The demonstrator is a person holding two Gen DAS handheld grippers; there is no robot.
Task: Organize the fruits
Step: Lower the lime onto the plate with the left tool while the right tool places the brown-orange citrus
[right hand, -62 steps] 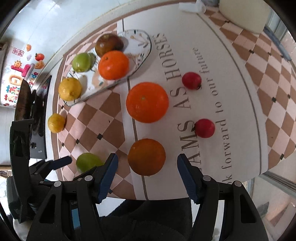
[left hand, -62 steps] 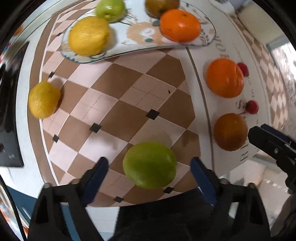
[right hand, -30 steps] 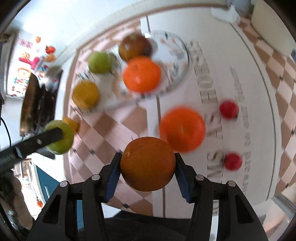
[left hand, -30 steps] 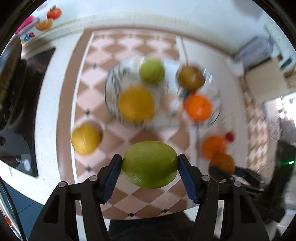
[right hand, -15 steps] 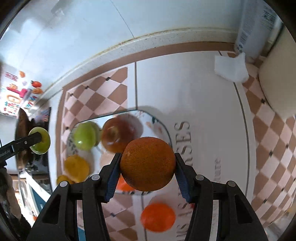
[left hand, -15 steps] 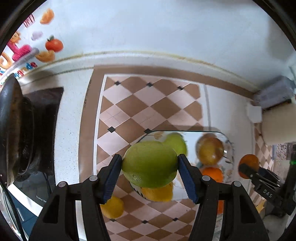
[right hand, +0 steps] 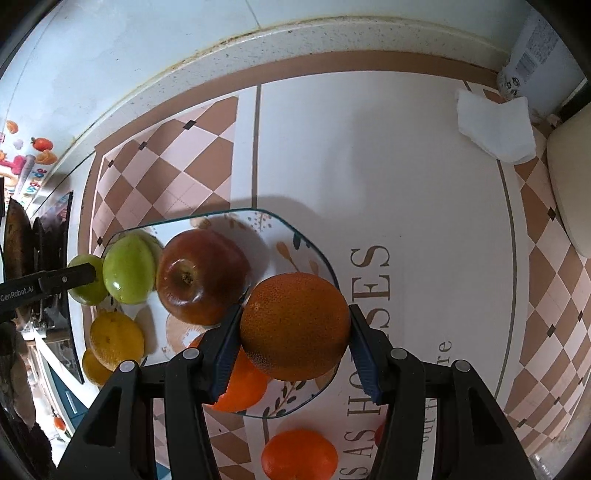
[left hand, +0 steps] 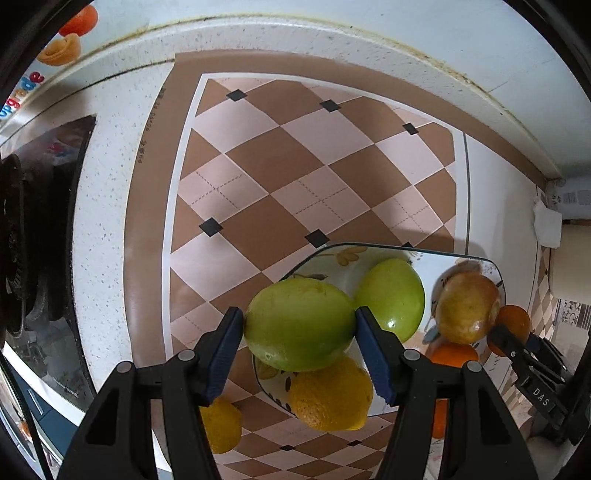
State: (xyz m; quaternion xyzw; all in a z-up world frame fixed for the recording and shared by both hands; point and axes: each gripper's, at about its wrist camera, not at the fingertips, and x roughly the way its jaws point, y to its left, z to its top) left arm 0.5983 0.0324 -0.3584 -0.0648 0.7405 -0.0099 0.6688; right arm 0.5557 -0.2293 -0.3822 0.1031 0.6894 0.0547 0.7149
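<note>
The left gripper (left hand: 299,334) clamps a green fruit (left hand: 299,325) and the right gripper (right hand: 293,338) clamps a dark orange (right hand: 295,326), both held above the floral plate (right hand: 306,243) of fruit. The plate rests on a checked mat (left hand: 280,177) covering the speckled white surface (left hand: 107,155). A pale wall (left hand: 332,14) rises behind, and what may be a stove (left hand: 40,229) sits at the left.

1. Plate (left hand: 373,251): near half hidden behind the green fruit (left hand: 299,328) in the left wrist view.
2. Bright orange (right hand: 240,387) on the plate: largely covered by the right gripper (right hand: 295,347).
3. Loose orange (right hand: 299,458): cut by the bottom edge.
4. Print on the mat (right hand: 369,147): partly hidden.
</note>
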